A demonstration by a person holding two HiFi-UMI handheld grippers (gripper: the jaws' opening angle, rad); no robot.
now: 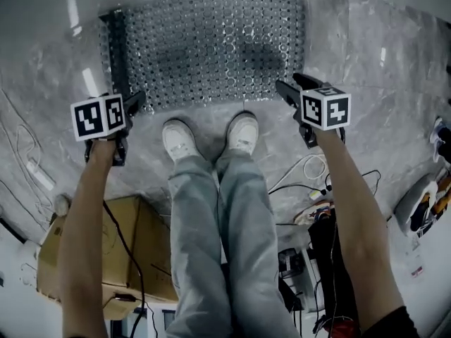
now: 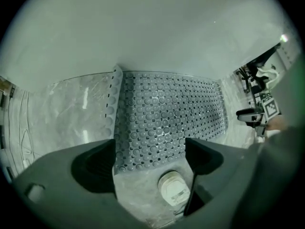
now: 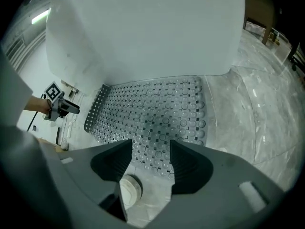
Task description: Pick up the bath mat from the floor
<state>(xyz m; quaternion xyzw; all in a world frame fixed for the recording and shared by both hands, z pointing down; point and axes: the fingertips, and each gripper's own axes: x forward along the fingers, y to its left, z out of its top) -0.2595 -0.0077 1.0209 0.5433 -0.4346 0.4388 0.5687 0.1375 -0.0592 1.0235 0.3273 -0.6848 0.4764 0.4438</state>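
Note:
The grey studded bath mat (image 1: pixel 211 48) lies flat on the marble floor just ahead of my white shoes (image 1: pixel 180 139), and its left edge is folded up. My left gripper (image 1: pixel 131 104) hovers over the mat's near left corner. My right gripper (image 1: pixel 287 89) hangs over the near right corner. In the left gripper view the jaws (image 2: pixel 150 149) stand wide apart above the mat (image 2: pixel 162 123), with nothing between them. In the right gripper view the jaws (image 3: pixel 150 149) are parted, and the mat (image 3: pixel 152 113) lies on the floor below them, untouched.
A cardboard box (image 1: pixel 134 245) sits behind my left leg. Cables (image 1: pixel 303 174) and dark gear (image 1: pixel 331 259) lie behind my right leg. A white wall (image 3: pixel 143 32) rises at the mat's far edge. Marble floor (image 1: pixel 380 62) spreads to both sides.

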